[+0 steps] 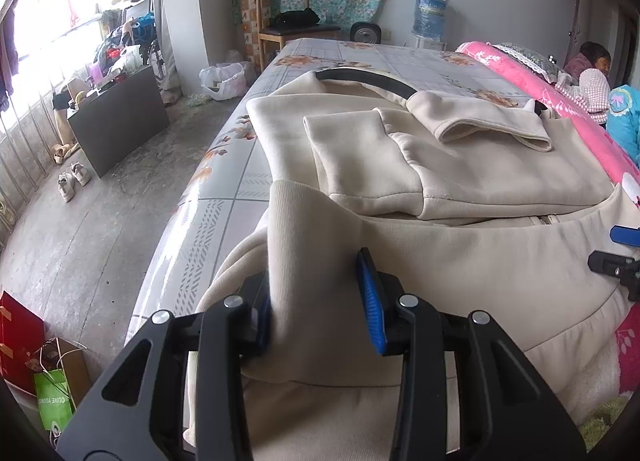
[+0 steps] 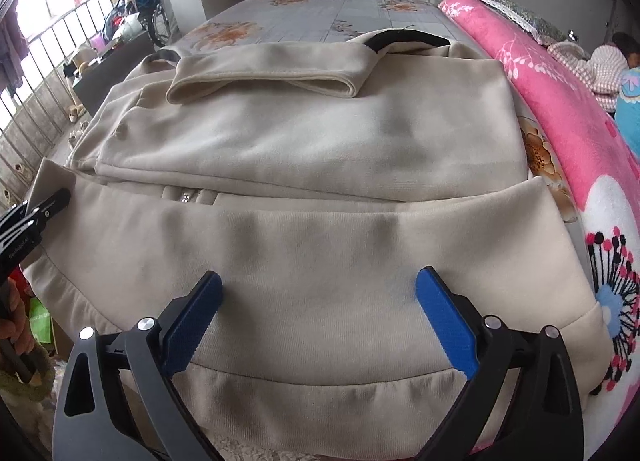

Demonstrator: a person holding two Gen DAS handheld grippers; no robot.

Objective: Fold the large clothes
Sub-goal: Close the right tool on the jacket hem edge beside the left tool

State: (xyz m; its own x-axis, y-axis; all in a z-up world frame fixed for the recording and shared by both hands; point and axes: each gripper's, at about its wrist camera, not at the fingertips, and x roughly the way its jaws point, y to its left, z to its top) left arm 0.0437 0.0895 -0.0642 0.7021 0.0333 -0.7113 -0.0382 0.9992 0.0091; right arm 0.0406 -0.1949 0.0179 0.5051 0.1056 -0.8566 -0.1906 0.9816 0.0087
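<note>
A cream zip-up jacket (image 1: pixel 472 165) with a black collar (image 1: pixel 368 79) lies on the bed, both sleeves folded across its body. Its lower part is turned up toward the collar. My left gripper (image 1: pixel 316 273) is shut on a raised ridge of the hem (image 1: pixel 296 221), which stands up between the blue pads. My right gripper (image 2: pixel 320 277) is open wide just above the jacket's (image 2: pixel 312 229) lower panel, with nothing pinched between its pads. The right gripper's fingers (image 1: pixel 616 257) show at the edge of the left wrist view. The left gripper's black body (image 2: pixel 32 213) shows at the left edge of the right wrist view.
The bed sheet (image 1: pixel 360 53) is grey with orange flowers. A pink blanket (image 2: pixel 568 109) runs along its right side, and a person (image 1: pixel 592 65) lies beyond it. Left of the bed are a concrete floor (image 1: pixel 120 221), a dark cabinet (image 1: pixel 120 121), shoes (image 1: pixel 74 179), and a wooden chair (image 1: pixel 288 33).
</note>
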